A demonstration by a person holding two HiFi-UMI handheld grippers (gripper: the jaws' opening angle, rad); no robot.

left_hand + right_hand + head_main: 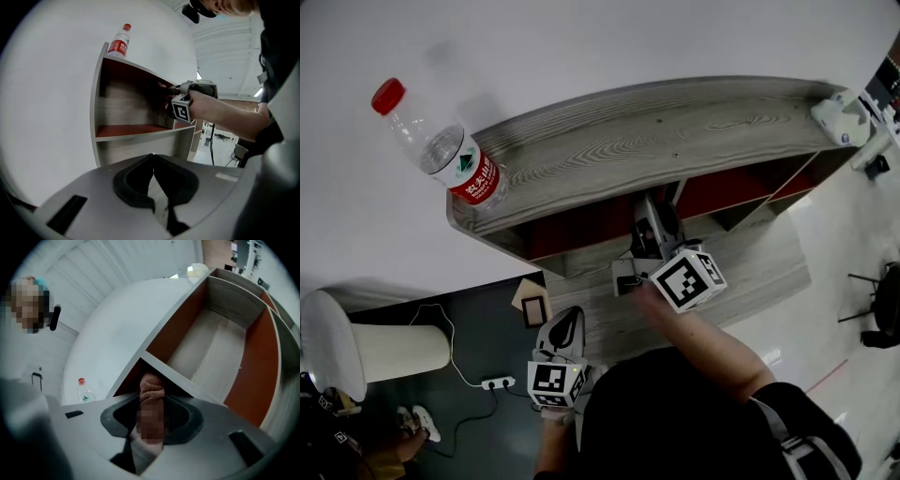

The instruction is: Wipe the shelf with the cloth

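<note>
The cloth (152, 389) is a pinkish-brown bunch pinched between the jaws of my right gripper (151, 401), which is shut on it. In the head view that right gripper (645, 230) reaches under the grey wood top of the shelf unit (656, 141) into an upper compartment, so the cloth is hidden there. The left gripper view shows it inside the red-lined compartment (126, 101). My left gripper (152, 176) is shut on nothing and hangs low in front of the shelf (563, 330), apart from it.
A water bottle (441, 145) with a red cap and red label stands on the shelf top's left end. A white object (841, 117) sits at its right end. A white cylinder (366, 347), a power strip (497, 382) and a small frame (532, 305) are on the floor.
</note>
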